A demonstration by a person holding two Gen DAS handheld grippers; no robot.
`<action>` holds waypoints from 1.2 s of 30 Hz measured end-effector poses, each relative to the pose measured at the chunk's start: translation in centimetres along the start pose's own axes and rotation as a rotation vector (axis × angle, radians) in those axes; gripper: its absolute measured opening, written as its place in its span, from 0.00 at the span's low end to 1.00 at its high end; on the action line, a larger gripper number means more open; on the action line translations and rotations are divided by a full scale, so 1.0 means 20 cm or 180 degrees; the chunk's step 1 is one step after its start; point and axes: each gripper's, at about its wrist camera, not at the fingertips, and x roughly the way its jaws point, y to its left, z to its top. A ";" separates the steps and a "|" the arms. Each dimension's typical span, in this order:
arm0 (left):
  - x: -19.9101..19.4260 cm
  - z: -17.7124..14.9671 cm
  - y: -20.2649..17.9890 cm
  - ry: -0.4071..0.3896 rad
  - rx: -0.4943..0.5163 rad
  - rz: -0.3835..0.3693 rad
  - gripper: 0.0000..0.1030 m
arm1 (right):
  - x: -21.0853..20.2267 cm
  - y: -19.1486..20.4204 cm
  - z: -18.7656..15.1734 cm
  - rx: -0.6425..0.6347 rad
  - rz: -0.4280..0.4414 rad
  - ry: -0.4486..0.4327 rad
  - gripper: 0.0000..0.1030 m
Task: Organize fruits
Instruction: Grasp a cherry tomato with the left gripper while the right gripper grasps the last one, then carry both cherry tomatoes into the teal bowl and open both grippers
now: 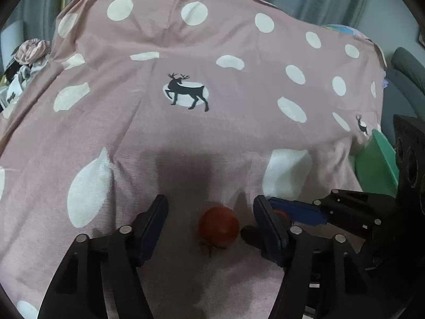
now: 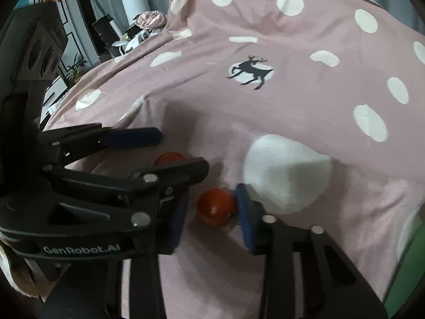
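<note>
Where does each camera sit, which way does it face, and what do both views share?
Left wrist: on the left gripper, looking forward and down at the pink dotted bedsheet; its open fingers flank the left fruit; the right gripper enters from the right.
Right wrist: on the right gripper, aimed down at the same sheet; its fingers grip the right fruit; the left gripper reaches in from the left.
Shared: both grippers, both fruits, the deer print.

White lettering reading "GenRobot.AI" stands on the black body of the left hand-held gripper (image 2: 183,159), seen in the right wrist view. Nothing else is legible.
</note>
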 end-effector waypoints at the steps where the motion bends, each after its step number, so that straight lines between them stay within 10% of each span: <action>1: 0.01 0.00 0.00 0.0009 0.0024 0.0077 0.58 | 0.00 0.00 0.00 -0.0037 -0.0048 0.0010 0.27; 17: 0.01 -0.07 -0.05 0.0007 0.0216 0.0365 0.51 | -0.03 0.00 -0.05 -0.0167 -0.0265 0.0045 0.28; 21: 0.01 -0.08 -0.07 0.0067 0.0303 0.0413 0.29 | -0.06 -0.02 -0.07 -0.0086 -0.0282 0.0073 0.28; 36: -0.07 -0.09 -0.07 -0.0002 0.0338 0.0504 0.29 | -0.13 -0.02 -0.10 0.0047 -0.0241 -0.0035 0.28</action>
